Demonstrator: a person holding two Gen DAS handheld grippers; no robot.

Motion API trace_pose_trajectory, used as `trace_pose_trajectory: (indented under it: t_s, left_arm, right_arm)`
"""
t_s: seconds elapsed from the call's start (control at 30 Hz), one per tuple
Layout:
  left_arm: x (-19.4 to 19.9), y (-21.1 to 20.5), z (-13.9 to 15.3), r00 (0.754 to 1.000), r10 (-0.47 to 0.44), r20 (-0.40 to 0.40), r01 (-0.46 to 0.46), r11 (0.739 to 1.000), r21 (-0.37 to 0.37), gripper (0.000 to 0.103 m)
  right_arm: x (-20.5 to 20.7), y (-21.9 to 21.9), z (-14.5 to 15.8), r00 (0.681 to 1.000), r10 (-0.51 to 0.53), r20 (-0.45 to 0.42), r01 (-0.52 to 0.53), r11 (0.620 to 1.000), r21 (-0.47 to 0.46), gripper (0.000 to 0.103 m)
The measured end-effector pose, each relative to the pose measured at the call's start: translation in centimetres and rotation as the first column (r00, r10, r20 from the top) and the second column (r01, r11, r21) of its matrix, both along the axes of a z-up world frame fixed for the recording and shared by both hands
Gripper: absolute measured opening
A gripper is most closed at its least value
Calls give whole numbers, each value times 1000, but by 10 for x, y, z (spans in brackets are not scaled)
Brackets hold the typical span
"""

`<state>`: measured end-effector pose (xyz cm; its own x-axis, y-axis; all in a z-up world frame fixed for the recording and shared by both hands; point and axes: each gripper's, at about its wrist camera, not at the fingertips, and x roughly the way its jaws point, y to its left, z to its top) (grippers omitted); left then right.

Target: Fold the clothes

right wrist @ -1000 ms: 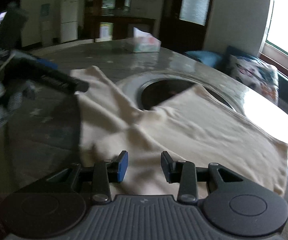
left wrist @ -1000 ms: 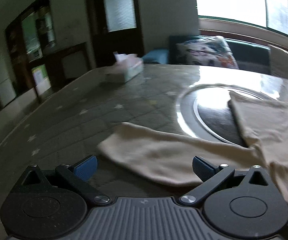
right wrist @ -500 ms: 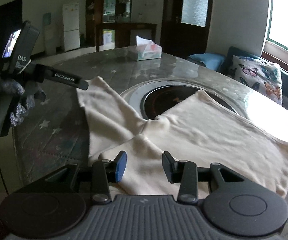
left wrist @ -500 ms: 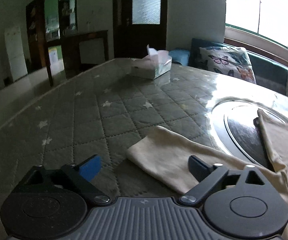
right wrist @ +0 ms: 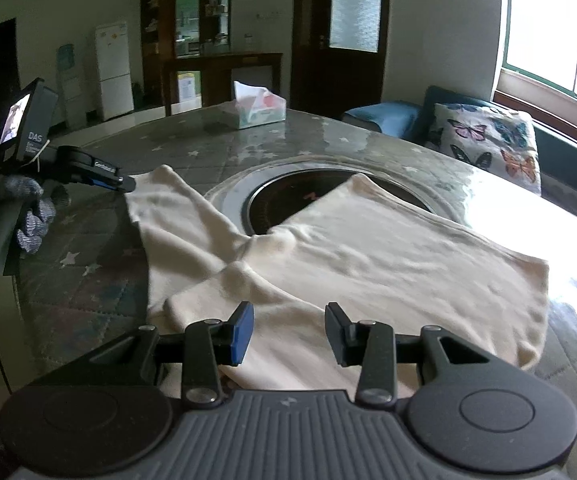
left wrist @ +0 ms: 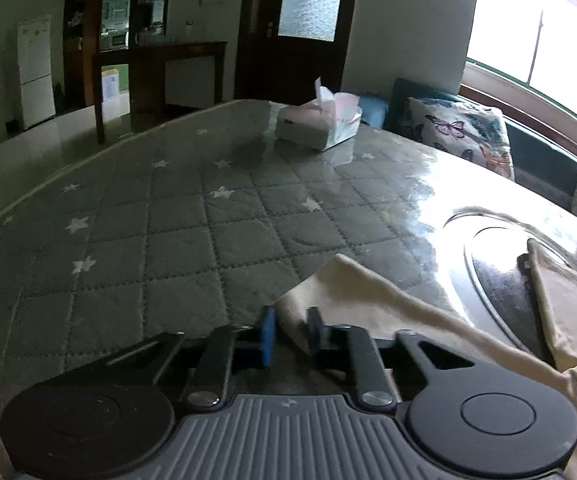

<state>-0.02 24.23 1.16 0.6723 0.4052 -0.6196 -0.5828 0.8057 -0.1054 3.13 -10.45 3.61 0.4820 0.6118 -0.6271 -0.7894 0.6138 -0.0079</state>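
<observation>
Garment [right wrist: 368, 256]: cream, plain. Table cover [left wrist: 176, 232]: grey-green quilted diamonds with scattered white stars. Inset hob [right wrist: 288, 200]: black glass inside a silver ring. Tissue box [left wrist: 318, 124]: pale green with pink – white tissue protruding. Cushion [right wrist: 488, 140]: white with multicoloured butterflies. Left gripper [left wrist: 290, 336] and right gripper [right wrist: 288, 332]: black bodies, grey ribbed housing – one blue pad each. Fridge [right wrist: 113, 70]: white.

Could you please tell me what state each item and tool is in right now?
Cream garment: spread on the table, unfolded, one sleeve stretched out.
Left tool: nearly shut around the sleeve's end.
Right tool: open, over the garment's near edge.
Tissue box: open, a tissue sticking up.
</observation>
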Motion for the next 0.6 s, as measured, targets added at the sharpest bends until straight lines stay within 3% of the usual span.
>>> trace_pose_trajectory:
  t_s: [0.17,0.3,0.47,0.6]
  left_arm:
    - [-1,-27,25,991,-108,74,106,994,28,6]
    - [1,-64,54,959,-247,142,241,969,61,5]
    - [5,-119,83,879,-430,204,417,903,106,5]
    - [10,-162,100,791,-564,237,552,825,122,5]
  right_arm:
    - [3,-14,2,999,-52,-9,52,998,19,39]
    - [7,-30,4,995,-101,-13,102,994,42,39]
    - [10,-51,5,986,-166,-28,168,983,72,39]
    - [11,-65,4,977,-210,-33,212,974,83,39]
